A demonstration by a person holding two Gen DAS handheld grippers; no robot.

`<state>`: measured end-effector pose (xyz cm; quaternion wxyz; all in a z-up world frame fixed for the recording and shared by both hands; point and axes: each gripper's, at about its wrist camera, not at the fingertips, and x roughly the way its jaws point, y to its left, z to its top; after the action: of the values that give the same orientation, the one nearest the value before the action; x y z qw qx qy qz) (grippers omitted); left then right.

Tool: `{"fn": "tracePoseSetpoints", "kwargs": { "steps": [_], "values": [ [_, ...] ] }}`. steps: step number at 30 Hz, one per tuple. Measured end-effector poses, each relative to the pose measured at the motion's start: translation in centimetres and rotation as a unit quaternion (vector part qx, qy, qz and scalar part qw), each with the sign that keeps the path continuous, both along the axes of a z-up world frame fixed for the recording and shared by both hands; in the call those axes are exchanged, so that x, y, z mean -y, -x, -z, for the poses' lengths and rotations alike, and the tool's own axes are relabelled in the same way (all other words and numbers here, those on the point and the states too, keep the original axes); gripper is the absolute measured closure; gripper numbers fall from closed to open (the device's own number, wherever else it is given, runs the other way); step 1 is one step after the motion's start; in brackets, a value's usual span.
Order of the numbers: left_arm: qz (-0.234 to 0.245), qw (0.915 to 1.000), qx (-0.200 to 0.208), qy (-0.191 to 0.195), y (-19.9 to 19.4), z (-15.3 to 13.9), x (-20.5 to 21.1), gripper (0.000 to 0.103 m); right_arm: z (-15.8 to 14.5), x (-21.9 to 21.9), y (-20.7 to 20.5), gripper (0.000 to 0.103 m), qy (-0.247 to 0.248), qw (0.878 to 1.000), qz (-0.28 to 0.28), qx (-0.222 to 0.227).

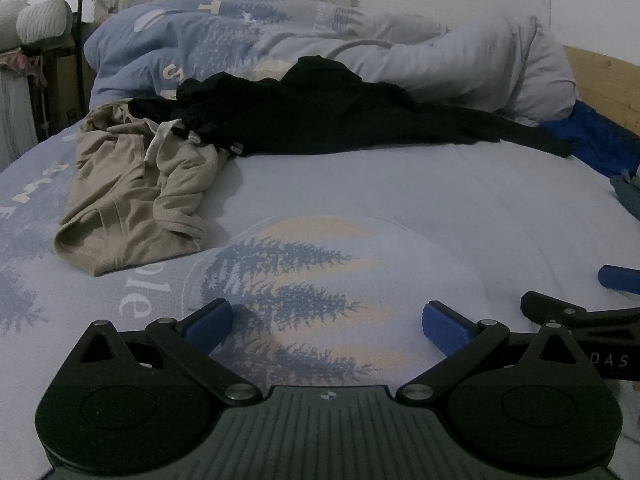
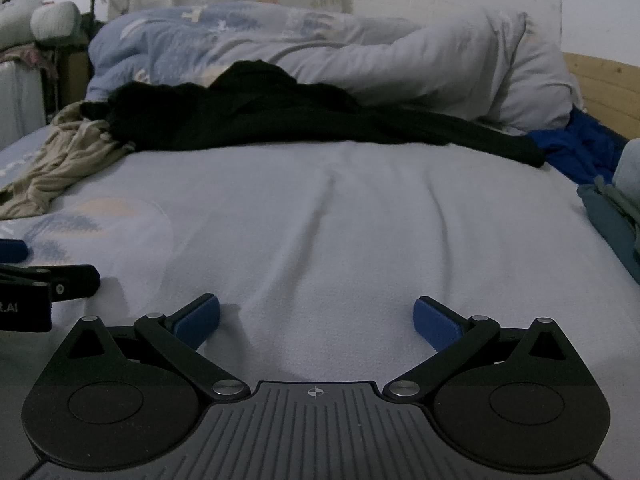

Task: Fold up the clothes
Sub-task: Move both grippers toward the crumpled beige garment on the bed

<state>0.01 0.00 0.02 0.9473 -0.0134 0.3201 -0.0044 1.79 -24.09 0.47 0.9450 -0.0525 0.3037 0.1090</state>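
Note:
A crumpled beige garment (image 1: 132, 200) lies on the bed sheet (image 1: 400, 208) at the left; it also shows in the right wrist view (image 2: 52, 168). A black garment (image 1: 320, 116) lies spread across the back of the bed, partly over the beige one, and shows in the right wrist view (image 2: 280, 120). My left gripper (image 1: 326, 326) is open and empty, low over the sheet's tree print. My right gripper (image 2: 316, 320) is open and empty over plain sheet, beside the left one (image 2: 40, 276); it shows at the right edge of the left wrist view (image 1: 592, 296).
A bunched blue-and-white duvet (image 1: 280, 36) and pillow (image 1: 500, 72) lie behind the clothes. A blue cloth (image 2: 576, 152) and grey-blue folded items (image 2: 612, 216) lie at the right edge. A wooden headboard (image 2: 604, 84) stands at the right.

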Motion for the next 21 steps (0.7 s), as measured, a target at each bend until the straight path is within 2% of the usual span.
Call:
{"fn": "tracePoseSetpoints", "kwargs": {
  "steps": [11, 21],
  "values": [
    [-0.001, 1.0000, -0.004, -0.007, 0.1, -0.3, 0.2, 0.000, -0.2, -0.2, -0.1, 0.000, 0.001, 1.000, -0.001, -0.009],
    [0.008, 0.9987, -0.044, 0.025, -0.1, -1.3, -0.5, 0.000, -0.3, -0.4, -0.1, 0.000, 0.008, 1.000, -0.001, -0.007]
  ]
}}
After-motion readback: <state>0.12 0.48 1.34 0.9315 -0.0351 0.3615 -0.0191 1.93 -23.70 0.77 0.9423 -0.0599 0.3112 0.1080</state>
